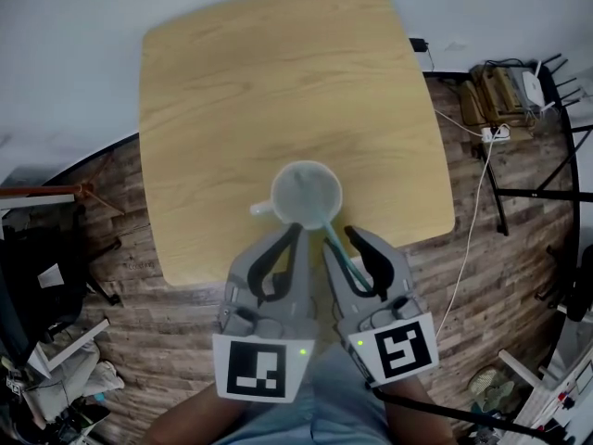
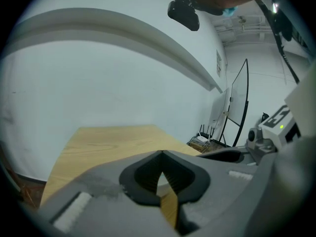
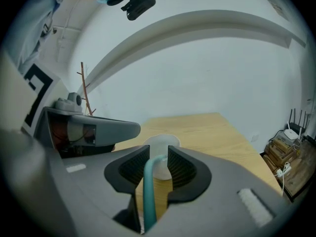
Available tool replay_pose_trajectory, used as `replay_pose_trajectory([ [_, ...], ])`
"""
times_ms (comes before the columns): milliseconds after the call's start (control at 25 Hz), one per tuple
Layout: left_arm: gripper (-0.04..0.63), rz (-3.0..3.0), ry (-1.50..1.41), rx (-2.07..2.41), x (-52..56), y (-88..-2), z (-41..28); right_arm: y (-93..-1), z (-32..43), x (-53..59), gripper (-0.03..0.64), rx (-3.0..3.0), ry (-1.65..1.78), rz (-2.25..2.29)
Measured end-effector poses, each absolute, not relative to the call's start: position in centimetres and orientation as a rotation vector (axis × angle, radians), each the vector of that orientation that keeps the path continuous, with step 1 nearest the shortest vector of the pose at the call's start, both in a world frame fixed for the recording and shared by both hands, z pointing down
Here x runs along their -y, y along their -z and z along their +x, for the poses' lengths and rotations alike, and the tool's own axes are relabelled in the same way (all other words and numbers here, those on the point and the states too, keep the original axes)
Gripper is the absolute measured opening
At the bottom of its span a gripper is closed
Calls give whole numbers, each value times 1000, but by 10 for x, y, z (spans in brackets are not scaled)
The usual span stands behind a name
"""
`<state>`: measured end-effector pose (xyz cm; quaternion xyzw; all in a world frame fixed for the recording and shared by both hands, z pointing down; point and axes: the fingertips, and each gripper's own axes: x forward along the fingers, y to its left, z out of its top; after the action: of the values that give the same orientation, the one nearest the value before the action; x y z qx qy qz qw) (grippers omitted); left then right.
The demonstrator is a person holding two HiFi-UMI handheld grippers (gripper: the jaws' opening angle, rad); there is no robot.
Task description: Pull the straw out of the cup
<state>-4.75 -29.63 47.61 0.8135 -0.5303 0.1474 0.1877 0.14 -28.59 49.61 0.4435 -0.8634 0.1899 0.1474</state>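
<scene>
A translucent cup (image 1: 306, 193) with a handle on its left stands near the front edge of the light wooden table (image 1: 278, 82). A teal straw (image 1: 338, 253) leans out of the cup toward me. My right gripper (image 1: 341, 239) is open just in front of the cup, and the straw runs between its jaws. In the right gripper view the straw (image 3: 149, 191) lies close to the left pad, unpinched, with the cup (image 3: 160, 142) beyond my right gripper (image 3: 158, 152). My left gripper (image 1: 296, 232) is shut and empty beside it, its tips meeting (image 2: 162, 153).
A power strip, cables and a router (image 1: 505, 91) lie on the wooden floor to the right of the table. Black stands (image 1: 556, 193) rise further right. Clutter (image 1: 56, 369) sits on the floor at lower left. The person's lap is below the grippers.
</scene>
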Motion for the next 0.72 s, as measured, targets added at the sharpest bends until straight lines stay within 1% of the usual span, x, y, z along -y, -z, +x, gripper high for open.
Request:
replay_pose_trajectory([
  [280,18,2288,-436,1469,297,-486,-43,-509,1,284,120,2465,-589,1252],
  [640,18,2280,-454,1444,296,-493,-41,-519,3,284,86,2438,-619,1251],
  [720,18,2274,-448,1445,295,-493,-41,-519,5,285,66,2440,-609,1273],
])
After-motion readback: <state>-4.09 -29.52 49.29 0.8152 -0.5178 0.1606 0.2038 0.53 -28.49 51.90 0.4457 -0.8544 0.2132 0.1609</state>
